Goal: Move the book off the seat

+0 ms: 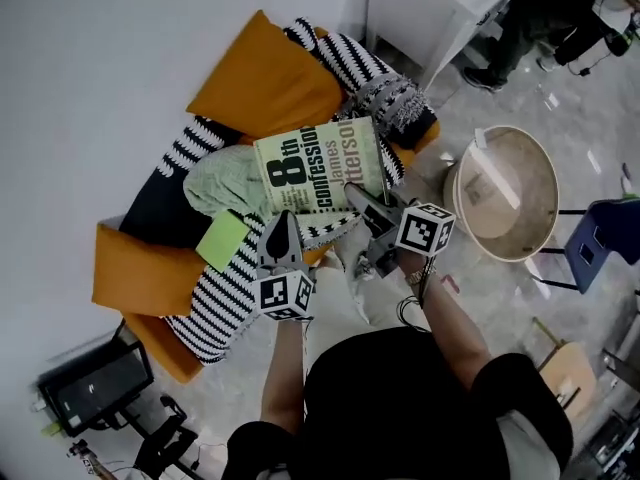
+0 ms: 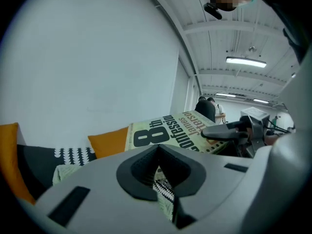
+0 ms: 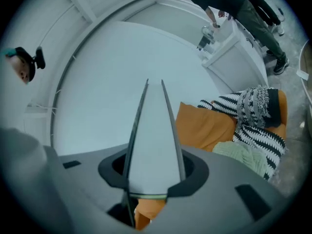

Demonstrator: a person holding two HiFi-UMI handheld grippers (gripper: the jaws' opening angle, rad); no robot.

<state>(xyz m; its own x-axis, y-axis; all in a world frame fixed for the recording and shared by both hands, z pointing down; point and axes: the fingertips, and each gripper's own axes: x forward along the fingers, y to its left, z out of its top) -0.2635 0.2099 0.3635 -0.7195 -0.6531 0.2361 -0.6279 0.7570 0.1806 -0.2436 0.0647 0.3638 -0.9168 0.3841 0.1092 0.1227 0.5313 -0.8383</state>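
Note:
The book (image 1: 320, 168), a pale green paperback with big black title print, is lifted above the seat's striped blanket (image 1: 230, 293). My right gripper (image 1: 353, 192) is shut on the book's lower right edge. In the right gripper view the book (image 3: 153, 130) runs edge-on between the jaws, a pale wedge pointing up. My left gripper (image 1: 281, 224) hovers just below the book over the blanket, jaws together and holding nothing. In the left gripper view the book (image 2: 168, 130) tilts ahead, with the right gripper (image 2: 214, 133) on its right side.
Orange cushions (image 1: 270, 78) and a pale green knit cloth (image 1: 222, 183) lie on the seat, with a green square pad (image 1: 222, 240). A round beige table (image 1: 510, 193) and a blue chair (image 1: 600, 243) stand to the right. A person (image 1: 545, 13) stands by a white cabinet (image 1: 440, 3).

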